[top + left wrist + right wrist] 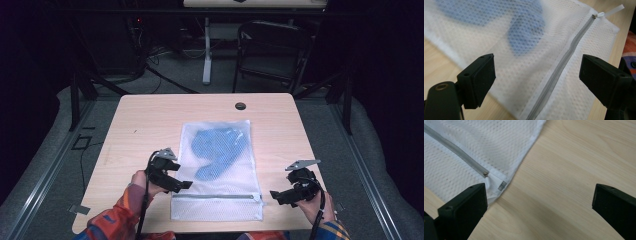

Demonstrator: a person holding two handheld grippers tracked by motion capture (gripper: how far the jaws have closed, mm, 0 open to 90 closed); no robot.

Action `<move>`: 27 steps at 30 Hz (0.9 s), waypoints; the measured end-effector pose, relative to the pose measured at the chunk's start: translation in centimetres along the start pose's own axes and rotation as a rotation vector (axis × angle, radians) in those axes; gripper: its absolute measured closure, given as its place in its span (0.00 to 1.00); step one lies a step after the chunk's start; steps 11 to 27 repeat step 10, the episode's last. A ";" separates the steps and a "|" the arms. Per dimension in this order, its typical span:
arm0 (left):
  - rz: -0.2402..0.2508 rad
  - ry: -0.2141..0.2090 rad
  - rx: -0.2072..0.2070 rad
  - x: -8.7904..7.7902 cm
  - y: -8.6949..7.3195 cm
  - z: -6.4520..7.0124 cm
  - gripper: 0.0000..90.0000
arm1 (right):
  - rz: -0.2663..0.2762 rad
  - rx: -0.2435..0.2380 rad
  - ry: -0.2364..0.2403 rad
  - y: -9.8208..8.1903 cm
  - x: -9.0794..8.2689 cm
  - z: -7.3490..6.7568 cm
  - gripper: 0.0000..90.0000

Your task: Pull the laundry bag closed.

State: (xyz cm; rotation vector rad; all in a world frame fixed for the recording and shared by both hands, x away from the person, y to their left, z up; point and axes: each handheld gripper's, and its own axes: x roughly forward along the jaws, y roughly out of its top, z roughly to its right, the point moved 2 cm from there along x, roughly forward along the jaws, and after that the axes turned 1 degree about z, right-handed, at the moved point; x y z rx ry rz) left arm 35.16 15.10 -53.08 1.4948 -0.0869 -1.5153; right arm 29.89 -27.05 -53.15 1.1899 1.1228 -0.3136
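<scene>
Here the white mesh laundry bag lies flat on the desk, near the person's edge, with a blue garment inside it. The grey zipper runs across the bag's near end and looks closed along its whole length; its slider sits at the right corner, close to a small white tab.

The left gripper is at the left end of the zipper with its jaws apart, and nothing is between them; in the left gripper view the mesh is under them but the pads do not press on it. The right gripper is just beside the bag's right corner, also with its jaws wide apart and empty, over bare wood.

What could go wrong, in my judgement: the mesh is thin and loose, so a jaw that comes back low could catch the cloth and drag the bag over the smooth desk, or lift the corner and fold it. The slider and its pull are small, so a grip there could easily miss or slip off.

About writing: the small tab at the corner has a dark mark on it, but it is too small to read, and I see no brand elsewhere
</scene>
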 end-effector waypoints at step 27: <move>0.007 0.087 -0.090 -1.8 -1.8 -3.7 0.11 | -0.011 0.012 -0.044 -0.4 0.7 1.0 0.00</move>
